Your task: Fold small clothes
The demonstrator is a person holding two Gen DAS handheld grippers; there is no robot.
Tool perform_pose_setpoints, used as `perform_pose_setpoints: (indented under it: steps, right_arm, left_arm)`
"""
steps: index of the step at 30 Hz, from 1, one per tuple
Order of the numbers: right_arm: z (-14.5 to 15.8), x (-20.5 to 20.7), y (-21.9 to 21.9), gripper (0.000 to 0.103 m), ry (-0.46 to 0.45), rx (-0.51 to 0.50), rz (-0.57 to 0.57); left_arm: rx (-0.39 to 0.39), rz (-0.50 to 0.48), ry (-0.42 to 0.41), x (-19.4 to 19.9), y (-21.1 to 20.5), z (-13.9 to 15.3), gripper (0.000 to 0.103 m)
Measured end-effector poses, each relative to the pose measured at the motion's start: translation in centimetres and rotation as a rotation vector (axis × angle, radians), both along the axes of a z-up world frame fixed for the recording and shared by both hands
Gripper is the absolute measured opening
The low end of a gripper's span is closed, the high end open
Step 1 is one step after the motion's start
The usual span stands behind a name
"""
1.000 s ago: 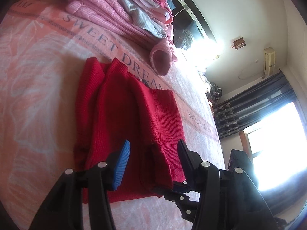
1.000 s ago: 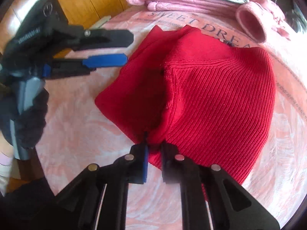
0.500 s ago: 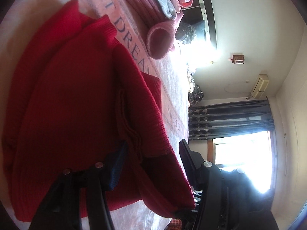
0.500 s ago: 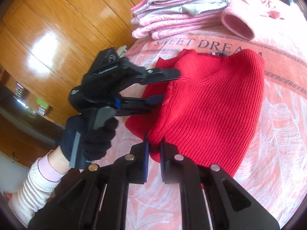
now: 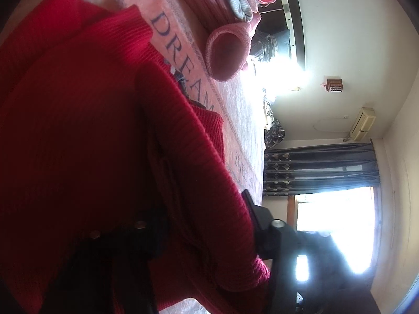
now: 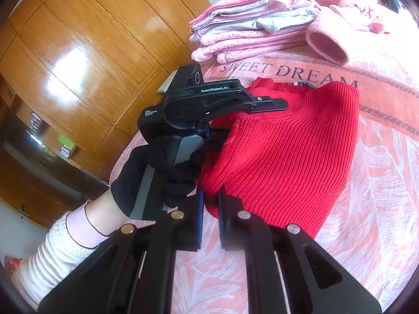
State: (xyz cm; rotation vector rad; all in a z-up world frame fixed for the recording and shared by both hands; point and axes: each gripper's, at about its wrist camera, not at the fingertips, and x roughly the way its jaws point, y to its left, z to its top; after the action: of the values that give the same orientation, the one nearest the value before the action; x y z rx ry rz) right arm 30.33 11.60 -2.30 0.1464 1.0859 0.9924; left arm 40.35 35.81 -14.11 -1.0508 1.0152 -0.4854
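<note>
pink bedspread (image 6: 379,172) underneath, leaf pattern, "sweet dream" lettered across a darker band. glossy wooden wardrobe panels (image 6: 86,52) off to the side in the right wrist view; dark curtains (image 5: 319,172) and a blazing window (image 5: 337,230) in the left wrist view, air conditioner (image 5: 364,123) high on the wall.

red ribbed sweater (image 6: 288,151) lying on the bed, partly folded, one side lifted and doubled over the body, collar toward the lettering. stack of folded pink and grey clothes (image 6: 248,28) beyond it, near the bed's far edge, a pink rolled cuff (image 6: 327,44) spilling off the stack toward the sweater, not touching it.

right hand-held gripper (image 6: 209,209) at the sweater's near corner, clenched on a fold of red knit, fabric bunched between the blue-lined fingers (image 6: 199,219).

left hand-held gripper (image 6: 248,120) held by a black-gloved hand (image 6: 162,178), cream knit sleeve (image 6: 57,251) at the wrist. upper finger lying over the raised edge of the sweater, lower one tucked under it, a thick layer of cloth in the gap. from its own camera, red sleeve (image 5: 199,183) draped right between the fingers, one finger deep in shadow below, the other clear at the right; spread apart, not pinched down on the knit.
</note>
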Motion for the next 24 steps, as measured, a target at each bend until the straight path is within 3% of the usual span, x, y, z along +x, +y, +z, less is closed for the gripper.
perform_pose_setpoints:
  steps: [3, 5, 14, 19, 24]
  right_arm:
    - [-0.1, -0.1, 0.3, 0.008, -0.001, 0.002, 0.000]
    - [-0.3, -0.2, 0.8, 0.008, 0.002, 0.005, 0.004]
    - [-0.1, -1.0, 6.5, 0.008, 0.002, 0.043, 0.057]
    - [-1.2, -1.4, 10.6, 0.008, -0.006, 0.027, 0.087]
    - [-4.7, -1.3, 13.7, 0.008, 0.027, -0.026, 0.091]
  left_arm:
    - [0.086, -0.018, -0.055, 0.3, -0.3, 1.5, 0.024]
    - [0.115, -0.012, -0.093, 0.2, 0.0, 2.4, 0.019]
    - [0.221, -0.016, -0.271, -1.8, 3.8, 7.4, 0.019]
    - [0.280, 0.000, -0.270, -3.0, 7.7, 6.9, 0.019]
    - [0.333, 0.026, -0.195, -3.5, 10.9, 3.2, 0.019]
